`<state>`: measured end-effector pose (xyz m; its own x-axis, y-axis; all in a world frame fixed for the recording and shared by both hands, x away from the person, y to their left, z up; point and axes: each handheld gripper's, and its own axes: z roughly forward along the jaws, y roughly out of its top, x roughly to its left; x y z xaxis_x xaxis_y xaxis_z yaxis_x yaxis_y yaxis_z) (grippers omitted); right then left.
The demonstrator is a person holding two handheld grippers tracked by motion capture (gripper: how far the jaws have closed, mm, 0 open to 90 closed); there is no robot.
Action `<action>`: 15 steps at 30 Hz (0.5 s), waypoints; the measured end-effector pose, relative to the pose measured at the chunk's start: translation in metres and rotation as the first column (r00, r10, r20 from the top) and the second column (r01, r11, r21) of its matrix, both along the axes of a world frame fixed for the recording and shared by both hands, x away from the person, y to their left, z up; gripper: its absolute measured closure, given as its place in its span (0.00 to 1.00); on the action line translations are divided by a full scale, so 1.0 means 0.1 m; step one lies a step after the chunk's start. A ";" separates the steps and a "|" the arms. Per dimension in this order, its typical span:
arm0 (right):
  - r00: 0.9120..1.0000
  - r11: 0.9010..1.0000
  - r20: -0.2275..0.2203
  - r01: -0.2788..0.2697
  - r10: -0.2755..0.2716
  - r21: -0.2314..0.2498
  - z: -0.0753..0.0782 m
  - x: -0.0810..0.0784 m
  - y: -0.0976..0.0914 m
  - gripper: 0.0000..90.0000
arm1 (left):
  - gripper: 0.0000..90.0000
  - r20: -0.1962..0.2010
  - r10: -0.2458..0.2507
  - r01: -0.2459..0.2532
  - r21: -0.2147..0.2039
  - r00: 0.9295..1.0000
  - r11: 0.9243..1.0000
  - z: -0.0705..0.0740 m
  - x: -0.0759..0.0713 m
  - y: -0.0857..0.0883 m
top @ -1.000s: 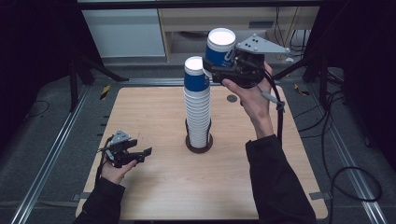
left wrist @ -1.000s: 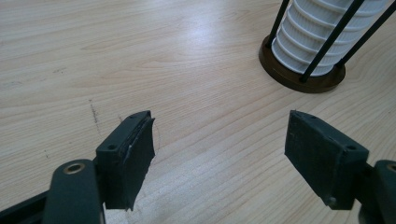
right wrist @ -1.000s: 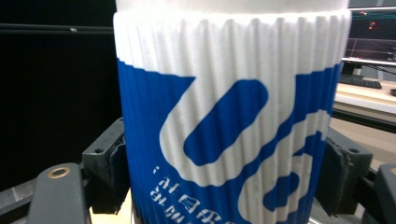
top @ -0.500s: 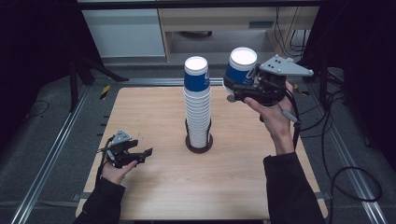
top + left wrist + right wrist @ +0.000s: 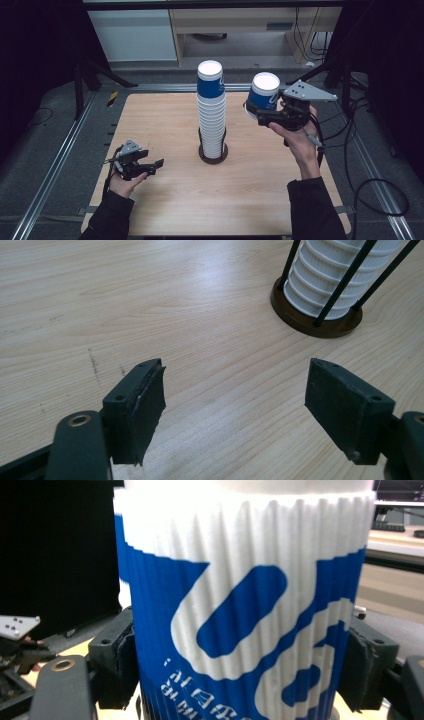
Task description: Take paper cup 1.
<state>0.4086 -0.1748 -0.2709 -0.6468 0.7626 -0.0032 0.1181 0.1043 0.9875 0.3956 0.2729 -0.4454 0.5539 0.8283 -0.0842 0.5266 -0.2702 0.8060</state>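
Nearest the person, the left gripper (image 5: 150, 166) rests low over the front left part of the wooden table (image 5: 165, 125), held in the left hand (image 5: 122, 181). Its jaws stand wide apart with nothing between them; in the left gripper view only bare wood (image 5: 210, 340) lies between the two pads (image 5: 145, 405).

Farther in, at the middle of the table, a tall stack of cups (image 5: 212, 112) stands upright in a dark round holder (image 5: 213, 154), whose thin black rods run up the sides of the white ribbed cups (image 5: 330, 275). The topmost cup of the stack is blue with a white base facing up.

To the right of the stack and apart from it, the right gripper (image 5: 257, 112) is held above the table by the right hand (image 5: 300, 142). Its jaws are clamped on a single blue and white paper cup (image 5: 263, 92), upside down, base up. In the right gripper view the ribbed cup (image 5: 240, 620) sits squarely between the two pads (image 5: 117, 660), which press on its sides.
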 end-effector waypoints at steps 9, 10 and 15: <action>0.999 0.999 -0.039 -0.033 0.032 -0.042 -0.31 -0.02 -0.04 0.23 | 0.26 -0.003 -0.023 0.023 0.002 1.000 1.000 0.00 -0.01 -0.03; 0.998 0.998 -0.048 -0.039 0.037 -0.050 -0.35 -0.02 -0.04 0.23 | 0.26 -0.006 -0.025 0.025 0.003 1.000 1.000 0.00 -0.01 -0.03; 0.995 0.994 -0.079 -0.066 0.059 -0.088 -0.53 -0.03 -0.03 0.23 | 0.26 -0.006 -0.036 0.036 0.005 0.999 0.999 0.01 -0.02 -0.05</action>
